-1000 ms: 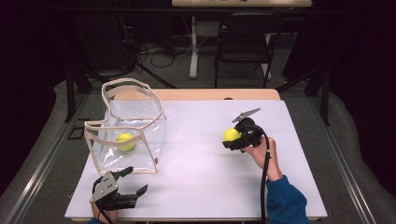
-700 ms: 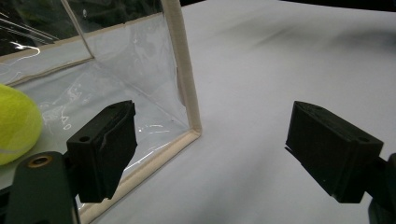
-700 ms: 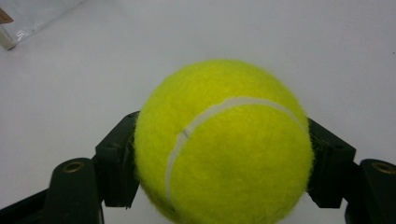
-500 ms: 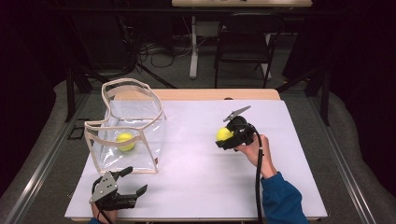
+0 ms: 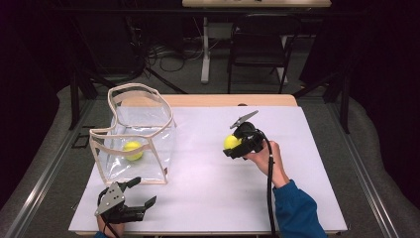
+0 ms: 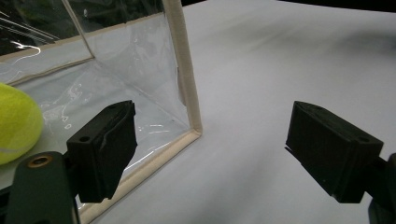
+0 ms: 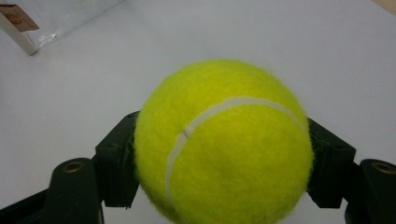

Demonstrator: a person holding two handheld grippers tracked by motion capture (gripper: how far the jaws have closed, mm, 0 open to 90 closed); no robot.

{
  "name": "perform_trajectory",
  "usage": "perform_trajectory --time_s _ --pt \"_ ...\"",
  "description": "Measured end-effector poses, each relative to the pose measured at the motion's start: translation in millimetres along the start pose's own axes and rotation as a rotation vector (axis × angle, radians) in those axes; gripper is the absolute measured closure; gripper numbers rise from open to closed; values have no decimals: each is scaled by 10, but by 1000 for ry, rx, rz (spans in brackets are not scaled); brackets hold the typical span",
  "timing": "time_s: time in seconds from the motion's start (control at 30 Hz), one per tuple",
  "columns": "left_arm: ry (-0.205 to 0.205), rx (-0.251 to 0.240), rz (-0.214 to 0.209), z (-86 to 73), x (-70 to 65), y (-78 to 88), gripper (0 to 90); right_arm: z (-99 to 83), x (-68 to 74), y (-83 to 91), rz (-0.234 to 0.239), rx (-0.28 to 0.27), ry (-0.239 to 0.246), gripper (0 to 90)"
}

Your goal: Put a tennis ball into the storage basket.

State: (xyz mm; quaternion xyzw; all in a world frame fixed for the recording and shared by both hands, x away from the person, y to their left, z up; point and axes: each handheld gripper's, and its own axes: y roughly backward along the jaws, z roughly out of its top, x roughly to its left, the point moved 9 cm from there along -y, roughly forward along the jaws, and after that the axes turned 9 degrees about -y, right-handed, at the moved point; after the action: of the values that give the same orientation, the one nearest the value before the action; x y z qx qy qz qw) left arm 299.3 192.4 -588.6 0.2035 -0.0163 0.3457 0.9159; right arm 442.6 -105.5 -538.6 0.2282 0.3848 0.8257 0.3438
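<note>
White table (image 5: 208,198) bears clear bag (image 5: 148,116), seemingly between both tennis balls.

Yellow tennis ball (image 7: 224,140) clamped between the right claw's (image 7: 223,161) black jaws, above white table (image 7: 93,84).

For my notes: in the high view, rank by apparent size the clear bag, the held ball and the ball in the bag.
1. Clear bag.
2. and 3. Held ball and bagged ball look alike; unranked.

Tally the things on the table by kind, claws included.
Tennis balls: 2, one in the bag, one held in the right claw
Clear bag: 1
Claws: 2, left claw open, right claw shut on its ball
Total: 5
</note>
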Motion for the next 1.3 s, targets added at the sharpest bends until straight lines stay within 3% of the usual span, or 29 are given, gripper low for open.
perform_trajectory --time_s 1.3 --pt "-7 -2 -6 4 1 -10 159 249 258 6 21 41 82 260"
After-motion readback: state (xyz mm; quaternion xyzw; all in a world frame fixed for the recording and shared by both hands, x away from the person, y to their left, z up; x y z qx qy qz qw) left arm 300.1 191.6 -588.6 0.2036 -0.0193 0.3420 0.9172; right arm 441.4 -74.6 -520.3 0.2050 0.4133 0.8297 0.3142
